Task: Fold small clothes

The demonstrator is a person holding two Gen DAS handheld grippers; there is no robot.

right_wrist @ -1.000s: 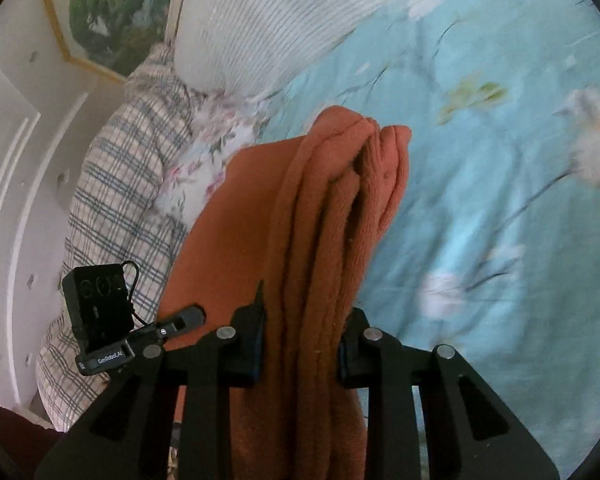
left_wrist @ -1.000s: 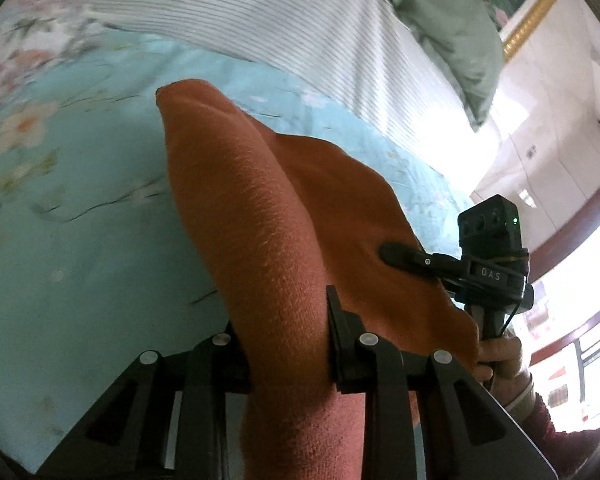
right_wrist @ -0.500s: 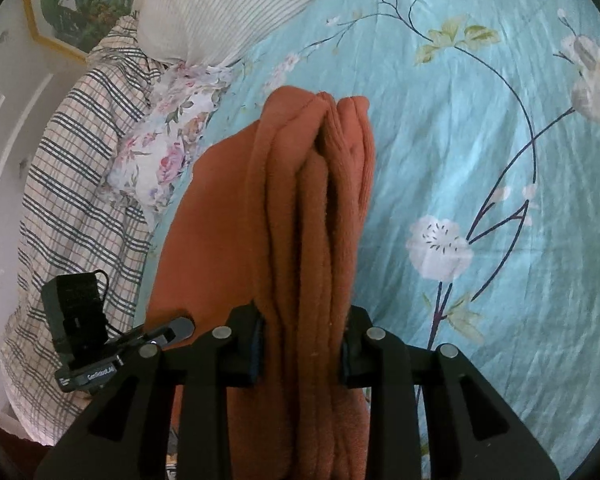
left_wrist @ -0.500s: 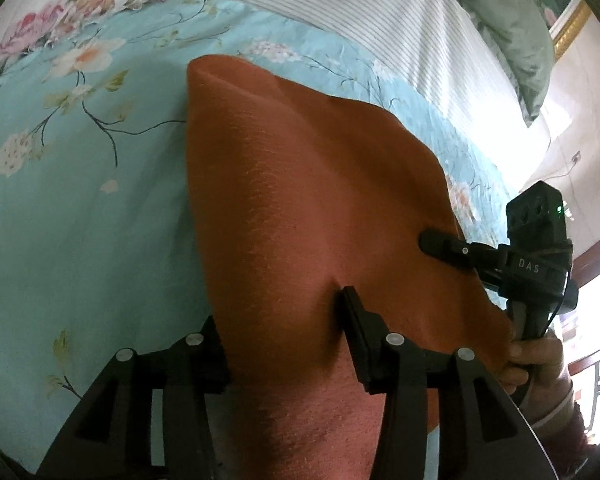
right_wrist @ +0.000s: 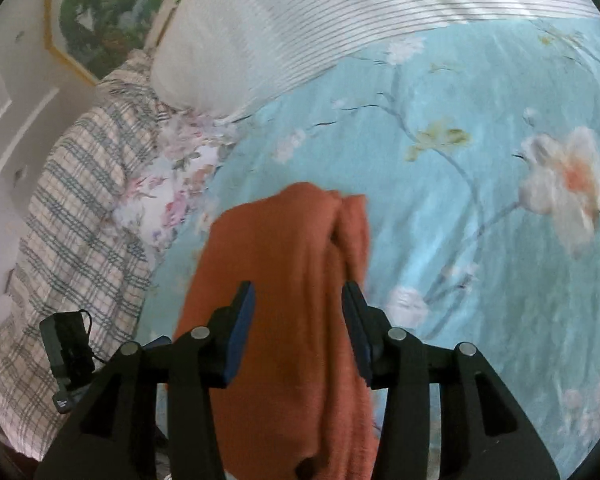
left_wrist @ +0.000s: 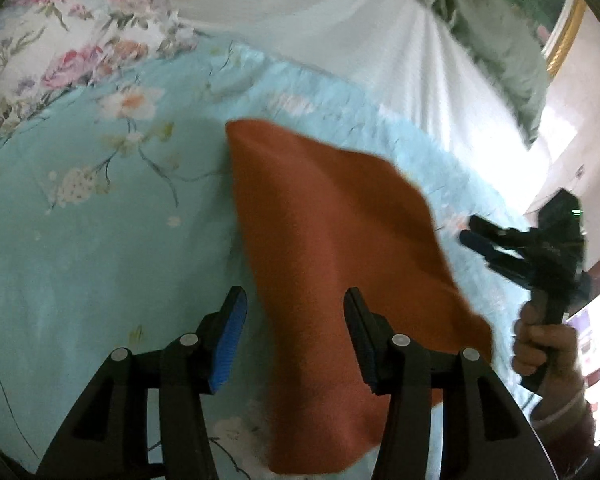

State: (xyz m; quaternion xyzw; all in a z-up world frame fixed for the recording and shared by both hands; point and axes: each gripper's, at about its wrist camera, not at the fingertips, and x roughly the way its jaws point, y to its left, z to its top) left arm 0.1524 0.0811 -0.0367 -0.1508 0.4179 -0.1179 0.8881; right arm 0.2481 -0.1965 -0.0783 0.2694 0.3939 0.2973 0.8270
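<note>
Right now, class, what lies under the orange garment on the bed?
The orange garment rests on the light blue floral bedsheet, which shows all around it. The sheet directly beneath, and anything between the garment's folded layers, is covered and cannot be seen.

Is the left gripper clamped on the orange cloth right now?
No. The left gripper is opening, with a visible gap between its left pad and the orange cloth, which lies on the bedsheet.
</note>
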